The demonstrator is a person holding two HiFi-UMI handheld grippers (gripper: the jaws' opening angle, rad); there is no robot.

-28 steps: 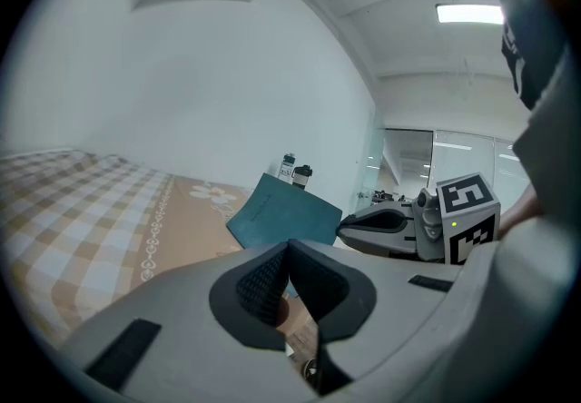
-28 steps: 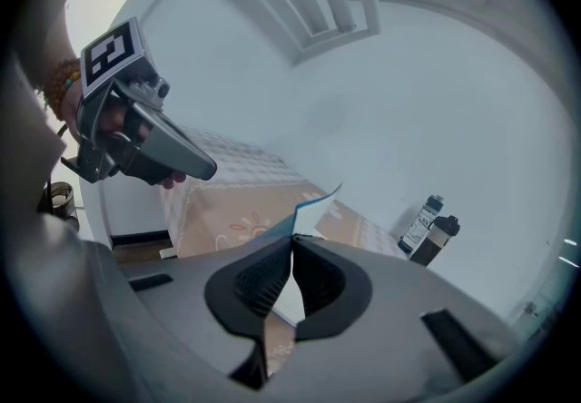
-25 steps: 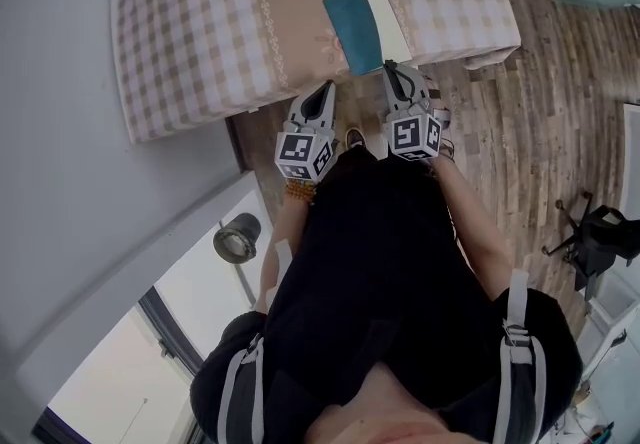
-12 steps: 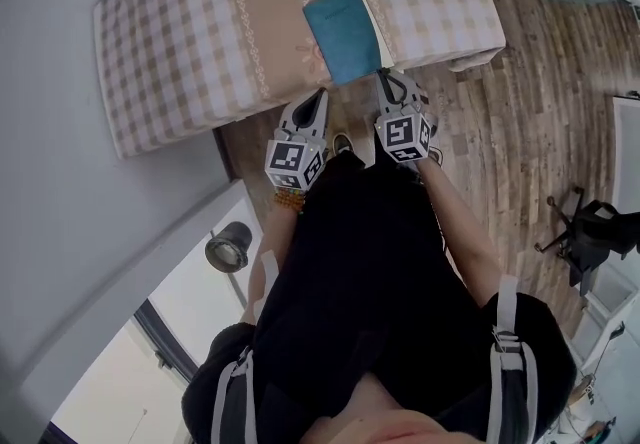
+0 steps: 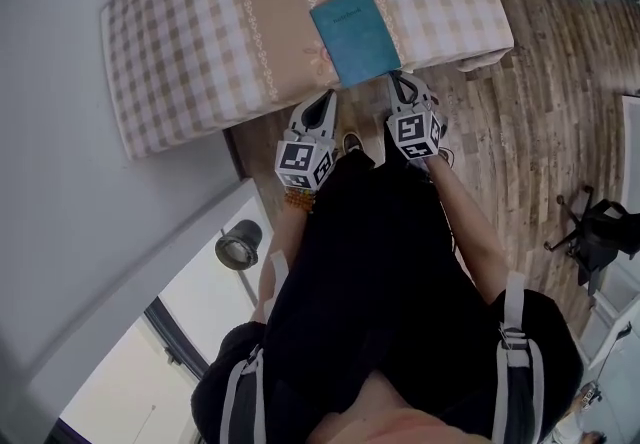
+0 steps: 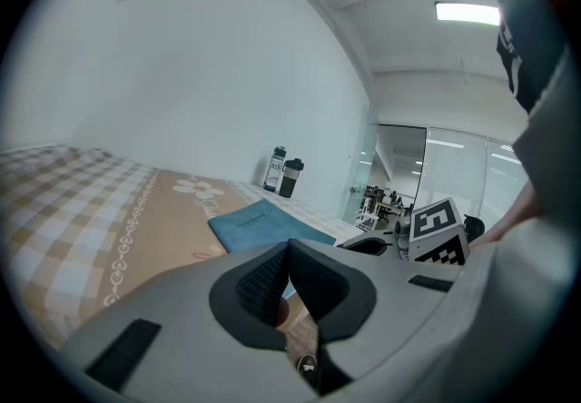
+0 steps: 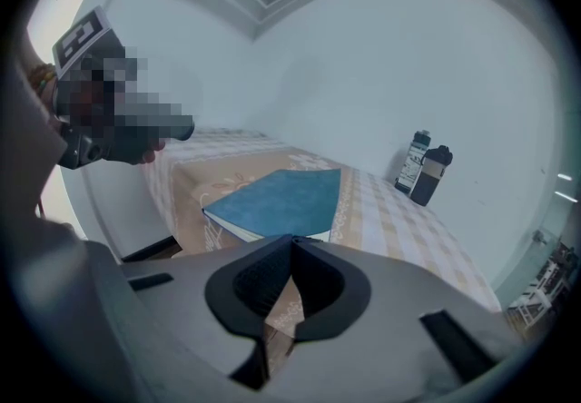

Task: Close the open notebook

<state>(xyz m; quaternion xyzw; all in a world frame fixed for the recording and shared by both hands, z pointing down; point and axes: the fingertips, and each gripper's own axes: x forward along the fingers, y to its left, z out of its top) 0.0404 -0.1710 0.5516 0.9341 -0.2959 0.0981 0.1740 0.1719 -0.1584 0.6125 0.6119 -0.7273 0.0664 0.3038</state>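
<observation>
Since the right gripper (image 5: 399,82) has its jaws pressed together with nothing between them, and its tips sit just at the near right corner of the teal notebook (image 5: 355,33), the main risk is a stray nudge. I cannot tell whether the tips touch that corner. A push to the far side would slide the book across the cloth, and a tip caught under the cover could flip it open again. The cover appears to lie flat over the pages, so the closing looks done or nearly so. The left gripper (image 5: 327,99), also shut and empty, hangs just off the bed's near edge, apart from the book on its left. The notebook rests on the beige flowered runner (image 5: 262,22) of the checked bed (image 5: 170,42), close to that near edge. A drag toward the person could therefore tip it onto the wooden floor (image 5: 520,122). Far of the book the bed is open. Two dark bottles (image 7: 424,171) stand well apart at its far side, a grey wall (image 5: 60,132) bounds the left, and the floor to the right lies open.
</observation>
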